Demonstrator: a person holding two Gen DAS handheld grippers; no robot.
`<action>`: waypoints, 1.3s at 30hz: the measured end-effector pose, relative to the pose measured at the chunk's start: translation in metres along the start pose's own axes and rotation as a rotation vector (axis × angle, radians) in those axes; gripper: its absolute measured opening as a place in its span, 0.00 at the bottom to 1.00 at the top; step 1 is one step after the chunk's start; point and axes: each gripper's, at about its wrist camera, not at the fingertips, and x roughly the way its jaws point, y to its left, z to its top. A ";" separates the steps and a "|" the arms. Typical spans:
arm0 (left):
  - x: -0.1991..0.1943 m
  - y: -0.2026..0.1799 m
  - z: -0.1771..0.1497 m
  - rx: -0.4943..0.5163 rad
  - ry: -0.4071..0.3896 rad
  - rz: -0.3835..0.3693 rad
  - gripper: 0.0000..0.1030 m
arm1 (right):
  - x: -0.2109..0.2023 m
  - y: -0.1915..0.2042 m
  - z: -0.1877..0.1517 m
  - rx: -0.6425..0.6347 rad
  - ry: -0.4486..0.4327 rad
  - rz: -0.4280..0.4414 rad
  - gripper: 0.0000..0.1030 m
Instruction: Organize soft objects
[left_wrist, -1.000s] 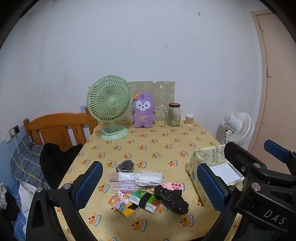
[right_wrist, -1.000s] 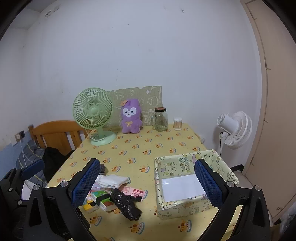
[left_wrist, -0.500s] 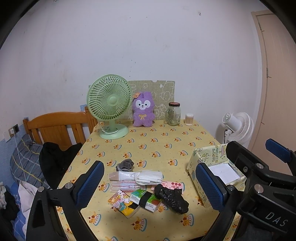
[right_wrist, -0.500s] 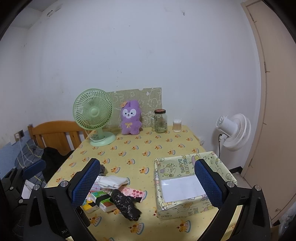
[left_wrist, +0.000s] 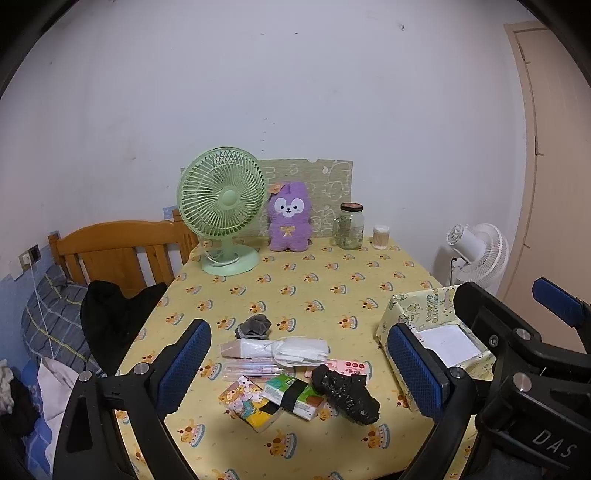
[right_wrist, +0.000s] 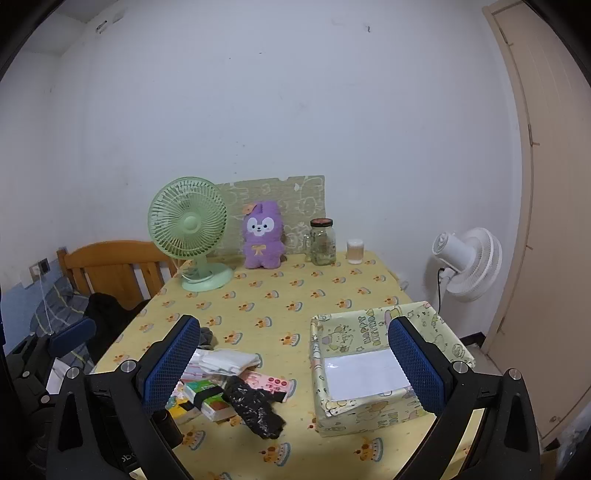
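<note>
the left gripper (left_wrist: 299, 363) fills the bottom of its view, blue pads spread wide with nothing between them; the right gripper (right_wrist: 291, 365) sits likewise at the bottom of its own view, released and holding nothing. both hang above the near edge of the table (left_wrist: 332, 288), which wears a yellow cloth printed with small cakes.

just past the left gripper's pads, in the lower centre of the left wrist view, lies the cluster of small things — a crumpled black bag (left_wrist: 345, 393) at the right, touching a green tissue pack (left_wrist: 291, 397) and a cartoon-printed pack (left_wrist: 245, 402) to its left. behind these lie a pink card (left_wrist: 349, 366), a clear pencil pouch (left_wrist: 255, 368) and a white wrapped bundle (left_wrist: 288, 349), and a grey sock (left_wrist: 254, 326) is balled just beyond the bundle.

at lower right of the right wrist view stands the paper-wrapped box (right_wrist: 347, 410), open-topped, with a white sheet on its floor — set apart from the cluster.

along the far edge of the table, mid-frame, stand a green desk fan (left_wrist: 221, 210), a purple plush (left_wrist: 289, 218), a glass jar (left_wrist: 351, 226) and a small white container (left_wrist: 380, 237). a white floor fan (left_wrist: 476, 258) stands off the table at right.
</note>
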 end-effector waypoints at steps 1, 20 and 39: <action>0.000 0.000 0.000 0.001 -0.001 0.003 0.95 | 0.000 0.000 0.000 0.002 0.001 0.004 1.00; 0.002 -0.001 -0.002 0.003 0.003 0.006 0.95 | 0.002 0.001 -0.002 0.004 0.008 0.007 1.00; 0.012 0.010 -0.002 -0.013 0.000 0.014 0.94 | 0.014 0.007 -0.002 0.002 0.017 0.013 1.00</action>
